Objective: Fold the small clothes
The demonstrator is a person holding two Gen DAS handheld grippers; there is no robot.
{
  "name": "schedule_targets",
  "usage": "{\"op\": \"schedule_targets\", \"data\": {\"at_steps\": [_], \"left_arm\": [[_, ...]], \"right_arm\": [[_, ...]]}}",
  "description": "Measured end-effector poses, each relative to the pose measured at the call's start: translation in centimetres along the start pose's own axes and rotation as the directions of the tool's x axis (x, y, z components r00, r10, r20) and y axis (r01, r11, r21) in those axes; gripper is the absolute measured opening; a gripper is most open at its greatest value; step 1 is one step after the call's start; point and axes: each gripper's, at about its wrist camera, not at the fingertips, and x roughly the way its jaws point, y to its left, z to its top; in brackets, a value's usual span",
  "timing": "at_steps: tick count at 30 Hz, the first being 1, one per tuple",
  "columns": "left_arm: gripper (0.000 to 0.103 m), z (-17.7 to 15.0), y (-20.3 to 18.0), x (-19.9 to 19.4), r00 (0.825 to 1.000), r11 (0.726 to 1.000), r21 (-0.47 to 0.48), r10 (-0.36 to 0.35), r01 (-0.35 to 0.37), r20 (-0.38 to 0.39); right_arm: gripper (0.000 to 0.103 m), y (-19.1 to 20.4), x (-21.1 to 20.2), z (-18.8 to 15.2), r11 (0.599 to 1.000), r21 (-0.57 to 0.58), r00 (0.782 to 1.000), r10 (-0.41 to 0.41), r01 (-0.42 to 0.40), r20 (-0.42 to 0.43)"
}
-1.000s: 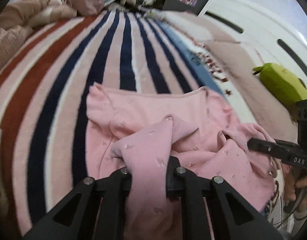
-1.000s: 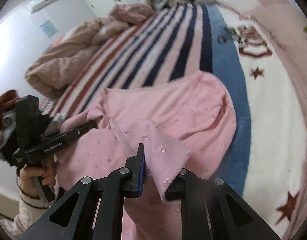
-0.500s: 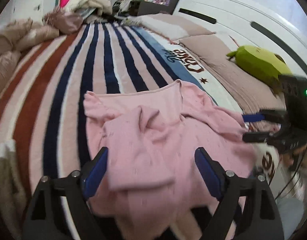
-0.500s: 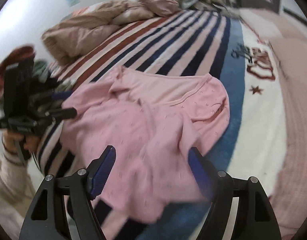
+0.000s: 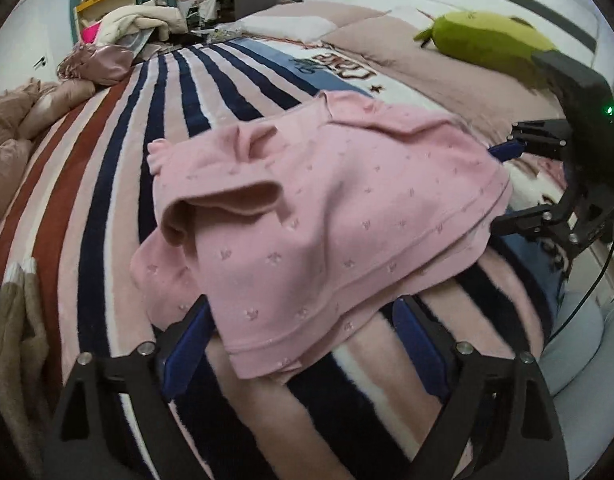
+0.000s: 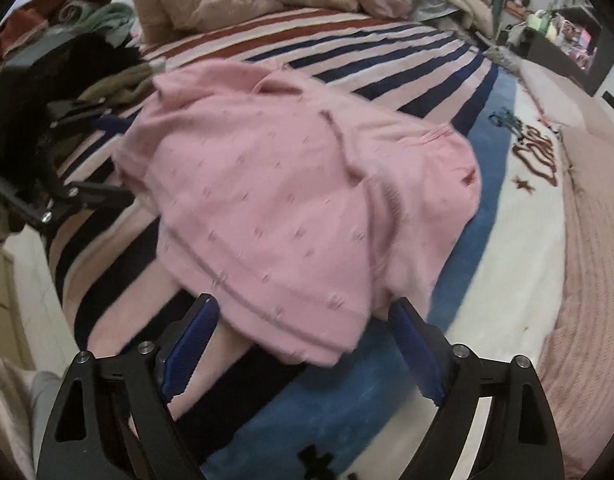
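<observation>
Knitwear like this pink top (image 5: 331,216) will handle light and limp: it sags wherever it is not held, clings a little to the fuzzy blanket, and a folded layer can slide off the one beneath if I drag it. I judge the firmest places to take hold are the ribbed hem just ahead of my left tongs (image 5: 303,344) and the doubled corner between the pads of my right tongs (image 6: 303,344); pinching both layers together there should keep the fold from opening. A pinch in the middle of the cloth would only raise a peak.

Both pairs of tongs have just been opening and now stand wide, gripping nothing. The hem lies between the blue pads of each pair, but the pads do not press on it.

The top lies on the bed's striped blanket (image 5: 119,160), directly in front of both tongs and between them, my right tongs (image 5: 519,184) at its far side as seen from my left. It is a soft rose pink with small raised motifs scattered over it and a stitched band along the hem. It is already doubled over, with a sleeve cuff (image 5: 227,204) gaping open toward my left tongs and a few loose wrinkles near the neckline at the far edge.
</observation>
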Motion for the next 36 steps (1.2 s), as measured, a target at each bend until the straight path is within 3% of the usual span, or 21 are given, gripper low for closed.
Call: {"op": "schedule_targets", "data": {"at_steps": [2, 5, 7, 9, 10, 12, 15, 23, 24, 26, 32, 36], "left_arm": [[0.092, -0.4, -0.5, 0.4, 1.0, 0.998, 0.055, -0.005, 0.006, -0.008], [0.091, -0.6, -0.3, 0.7, 1.0, 0.999, 0.039, 0.018, -0.017, -0.013], [0.079, -0.6, 0.0, 0.3, 0.999, 0.999, 0.016, 0.043, -0.043, 0.004], [0.048, -0.3, 0.2, 0.0, 0.997, 0.997, 0.017, 0.079, -0.079, 0.015], [0.043, -0.2, 0.5, -0.1, 0.996, 0.996, 0.014, 0.088, -0.089, 0.009], [0.024, 0.0, 1.5, -0.3, 0.998, 0.998, -0.016, 0.066, -0.066, 0.0], [0.013, 0.0, 2.6, -0.8, 1.0, 0.998, -0.055, 0.018, -0.018, 0.015], [0.01, 1.9, 2.5, -3.9, 0.99, 0.995, -0.076, -0.052, 0.062, 0.128], [0.01, 2.4, 2.5, -4.3, 0.988, 0.994, -0.082, -0.054, 0.066, 0.144], [0.01, 3.6, 3.0, -4.8, 0.98, 0.99, -0.103, -0.074, 0.094, 0.182], [0.01, 8.7, 5.6, -3.3, 0.976, 0.985, -0.17, 0.039, -0.003, 0.213], [0.011, 12.4, 8.9, 1.0, 0.983, 0.968, -0.245, 0.091, -0.05, 0.158]], "right_arm": [[0.087, 0.4, 0.3, -0.5, 0.998, -0.017, 0.999, -0.054, 0.054, -0.002], [0.086, 0.1, 0.5, -0.8, 0.991, 0.006, 0.99, -0.136, 0.136, 0.024], [0.085, -0.5, 0.3, -0.4, 0.991, 0.035, 0.99, -0.129, 0.127, 0.053], [0.068, -1.0, 0.2, 0.2, 0.994, 0.065, 0.994, -0.093, 0.089, 0.063], [0.058, -1.4, 0.1, 0.5, 0.994, 0.086, 0.996, -0.067, 0.061, 0.065], [0.057, -1.8, -0.1, 1.1, 0.993, 0.117, 0.996, -0.028, 0.018, 0.085], [0.056, -2.6, -0.6, 1.5, 0.984, 0.172, 0.992, 0.021, -0.042, 0.122], [0.055, -5.5, -1.5, 2.7, 0.937, 0.32, 0.977, 0.077, -0.138, 0.197], [0.049, -5.8, -1.4, 3.0, 0.937, 0.332, 0.98, 0.049, -0.111, 0.191], [0.011, -6.0, -1.3, 3.7, 0.944, 0.32, 0.982, 0.014, -0.075, 0.188], [0.01, -9.3, 0.0, 6.8, 0.916, 0.399, 0.982, -0.035, -0.042, 0.183], [0.01, -12.0, 2.2, 9.4, 0.894, 0.449, 0.986, -0.076, 0.003, 0.145]]}}
